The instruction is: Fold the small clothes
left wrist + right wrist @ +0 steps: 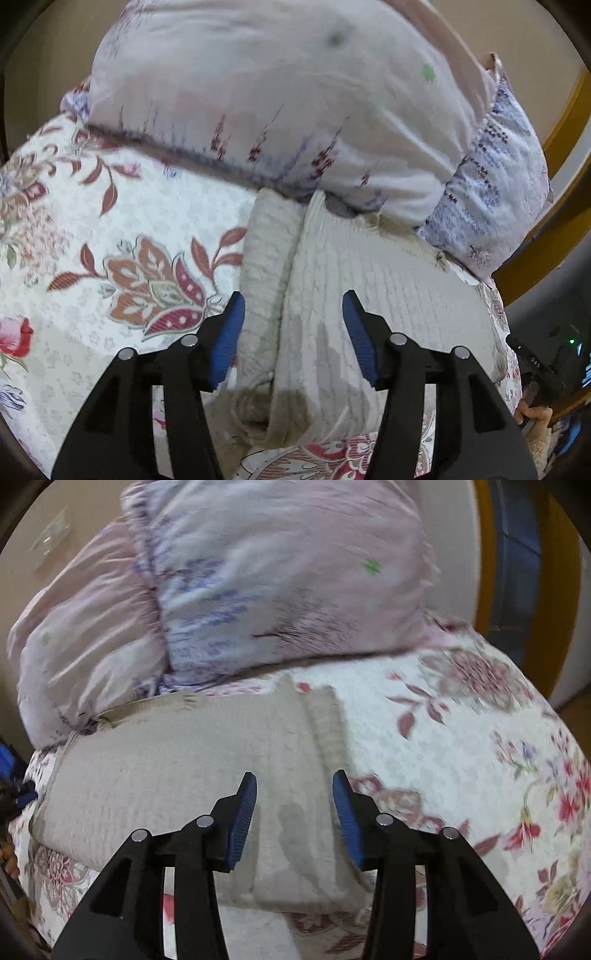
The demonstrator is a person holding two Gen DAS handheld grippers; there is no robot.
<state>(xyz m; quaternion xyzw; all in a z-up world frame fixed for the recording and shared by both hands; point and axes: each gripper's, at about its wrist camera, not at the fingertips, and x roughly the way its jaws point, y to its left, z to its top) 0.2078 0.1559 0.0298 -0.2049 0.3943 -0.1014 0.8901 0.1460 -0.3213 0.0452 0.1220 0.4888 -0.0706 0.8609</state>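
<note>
Two grippers, left (293, 336) and right (294, 814), both wide apart, gripping nothing. Sweater (369, 295) lies on the bedspread (110, 206) against the pillow (277, 110), apparently partly folded; further folds seemingly remain.

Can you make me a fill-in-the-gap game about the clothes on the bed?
1. The cream knitted garment lies on a bedspread printed with ____.
2. Both the left gripper and the right gripper are ____.
3. The far end of the garment lies against the ____.
4. The pads on the gripper's fingers are coloured ____.

Missing words: flowers; open; pillows; blue
</note>
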